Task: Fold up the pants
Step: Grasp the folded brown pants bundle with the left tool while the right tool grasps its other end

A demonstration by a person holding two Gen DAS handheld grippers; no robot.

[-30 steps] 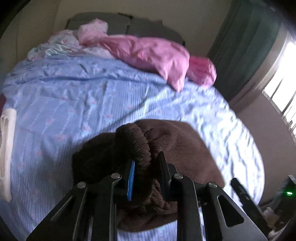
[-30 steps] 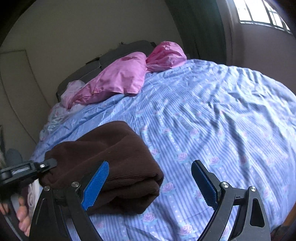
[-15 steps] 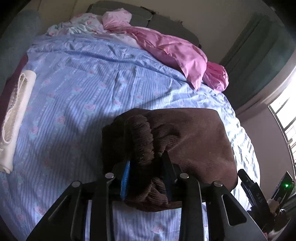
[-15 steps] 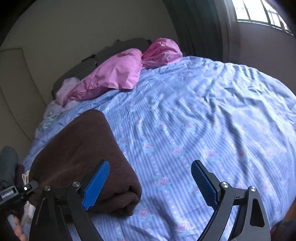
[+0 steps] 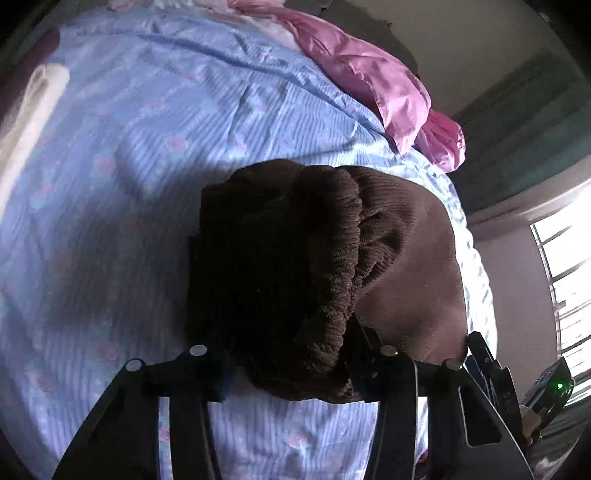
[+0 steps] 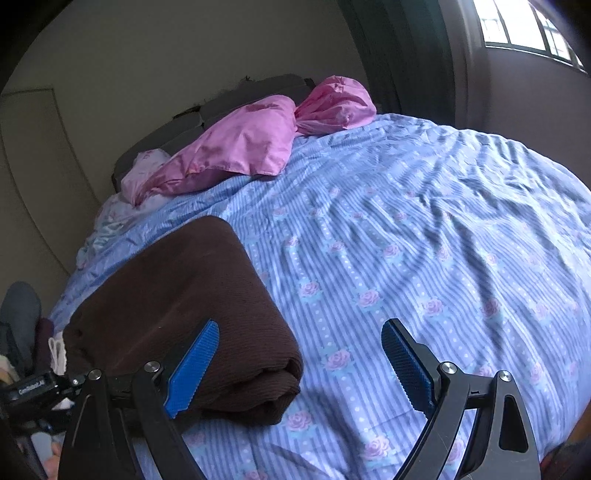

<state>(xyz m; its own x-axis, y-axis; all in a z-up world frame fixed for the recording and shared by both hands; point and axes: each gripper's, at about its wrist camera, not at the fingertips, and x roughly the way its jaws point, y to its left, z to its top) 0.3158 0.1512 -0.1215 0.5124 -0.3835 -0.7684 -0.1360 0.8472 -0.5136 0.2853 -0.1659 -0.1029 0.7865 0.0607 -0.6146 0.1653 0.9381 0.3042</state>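
The brown knitted pants [image 5: 332,258] lie folded in a thick bundle on the blue flowered bed sheet [image 5: 147,147]. My left gripper [image 5: 291,365] is shut on the bundle's near edge, at the ribbed waistband; the fabric hides its pads. In the right wrist view the folded pants [image 6: 192,302] sit at the lower left. My right gripper [image 6: 299,363] is open and empty, its left blue pad [image 6: 192,365] over the bundle's near corner, its right pad [image 6: 402,365] over bare sheet [image 6: 406,240].
Pink bedding [image 6: 251,147] lies heaped at the head of the bed. A rolled cream cloth [image 5: 29,118] lies at the bed's left edge. A window [image 6: 524,26] and dark curtain [image 6: 406,55] are to the right.
My left gripper, still gripping the waistband, has moved closer over the bundle, which now fills more of its view. The bundle has shifted and lies flatter. My right gripper stays open.
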